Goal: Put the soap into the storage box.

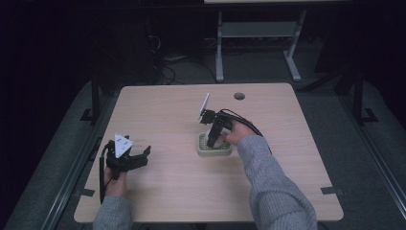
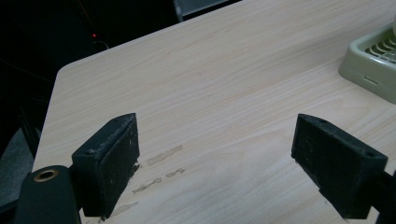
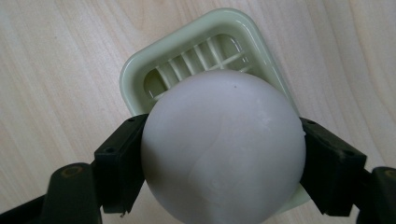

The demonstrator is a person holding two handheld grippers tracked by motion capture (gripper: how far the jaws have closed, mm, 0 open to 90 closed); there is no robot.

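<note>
While the left gripper (image 1: 143, 154) hung near the worktop's (image 1: 167, 191) front-left with jaws wide apart and empty, the right gripper (image 3: 223, 158) clamped a white ball (image 3: 223, 151) directly over the pale green slatted tray (image 3: 196, 44) mid-worktop.

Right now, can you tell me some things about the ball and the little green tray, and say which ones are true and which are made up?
1. The right gripper holds a white ball between its two jaws. True.
2. The ball is above a pale green tray with a slatted bottom. True.
3. The left gripper is squeezing the tray. False: its jaws stand wide apart over bare table, with nothing between them, and the tray lies off to one side.
4. The tray is red. False: it is pale green.
5. In the high view, the left gripper is well apart from the right gripper. True.
</note>
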